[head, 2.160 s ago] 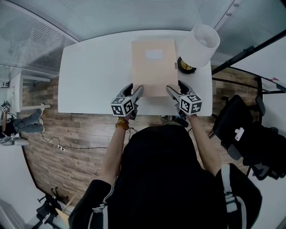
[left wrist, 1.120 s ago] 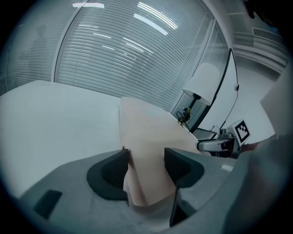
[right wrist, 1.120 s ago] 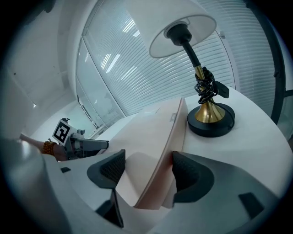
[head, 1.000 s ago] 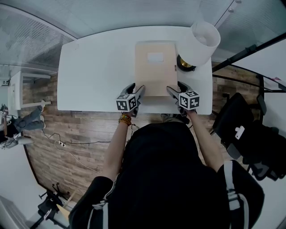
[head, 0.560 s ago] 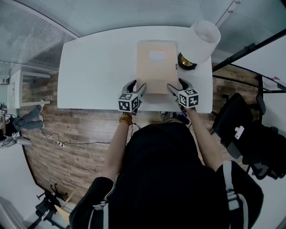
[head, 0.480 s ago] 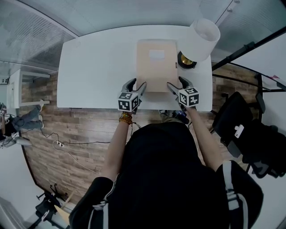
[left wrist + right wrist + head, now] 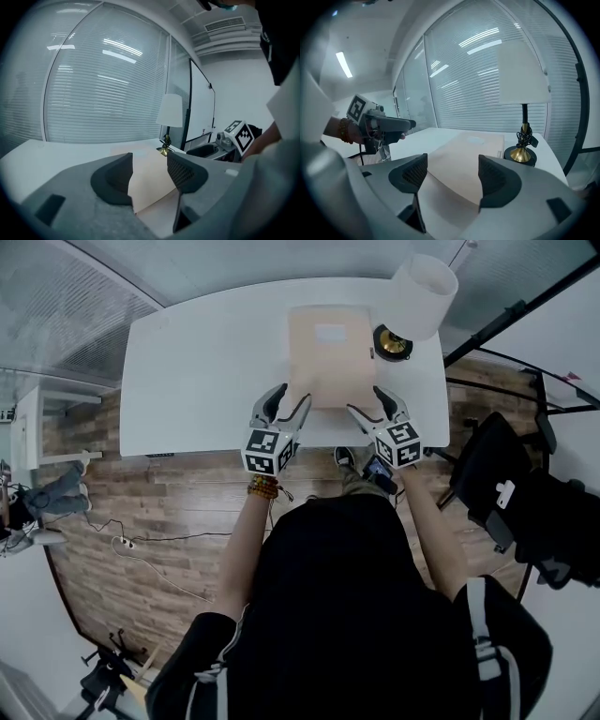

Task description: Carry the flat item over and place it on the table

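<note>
While the tan flat item (image 7: pixel 330 352) is lying on the white table (image 7: pixel 197 371) at upper centre, beside the lamp (image 7: pixel 422 292), the left gripper (image 7: pixel 288 401) is closing slightly, the item's corner between untouching pads. The right gripper (image 7: pixel 372 404) is gaping, gripping nothing. Placement seems done; next, both need withdrawing.

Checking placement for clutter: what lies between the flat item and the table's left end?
Nothing: that stretch of the white table is bare from the tan flat item to its left end, as the head view shows.
</note>
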`<act>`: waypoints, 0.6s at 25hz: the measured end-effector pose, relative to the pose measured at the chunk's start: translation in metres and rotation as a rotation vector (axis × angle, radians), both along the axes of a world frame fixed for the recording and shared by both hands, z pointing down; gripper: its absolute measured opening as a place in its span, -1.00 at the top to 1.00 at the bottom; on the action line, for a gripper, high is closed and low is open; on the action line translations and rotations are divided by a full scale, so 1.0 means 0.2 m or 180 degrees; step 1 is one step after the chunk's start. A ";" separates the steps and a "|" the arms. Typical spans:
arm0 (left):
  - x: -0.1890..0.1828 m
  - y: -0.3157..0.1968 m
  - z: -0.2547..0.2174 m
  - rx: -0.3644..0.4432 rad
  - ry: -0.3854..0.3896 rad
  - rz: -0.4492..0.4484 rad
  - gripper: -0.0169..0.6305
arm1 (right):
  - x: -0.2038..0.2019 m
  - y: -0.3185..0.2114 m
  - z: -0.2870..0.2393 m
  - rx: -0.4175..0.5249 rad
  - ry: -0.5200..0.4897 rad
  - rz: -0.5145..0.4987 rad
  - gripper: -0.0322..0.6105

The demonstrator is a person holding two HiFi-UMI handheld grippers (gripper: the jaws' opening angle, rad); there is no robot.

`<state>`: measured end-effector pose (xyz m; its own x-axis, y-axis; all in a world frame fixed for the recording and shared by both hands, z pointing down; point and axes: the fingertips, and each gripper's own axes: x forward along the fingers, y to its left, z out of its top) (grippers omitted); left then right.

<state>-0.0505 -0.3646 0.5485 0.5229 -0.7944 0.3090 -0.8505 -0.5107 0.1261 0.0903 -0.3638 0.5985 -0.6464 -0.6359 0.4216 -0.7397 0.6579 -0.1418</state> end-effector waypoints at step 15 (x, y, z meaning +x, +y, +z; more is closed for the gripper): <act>-0.09 0.53 -0.12 0.0547 0.0012 0.0100 0.50 | -0.26 0.47 -0.13 0.0413 -0.0014 -0.0141 0.09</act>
<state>-0.0692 -0.2577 0.5239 0.5491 -0.8187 0.1680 -0.8335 -0.5512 0.0379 0.0381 -0.2694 0.5718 -0.6767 -0.6557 0.3348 -0.7090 0.7029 -0.0564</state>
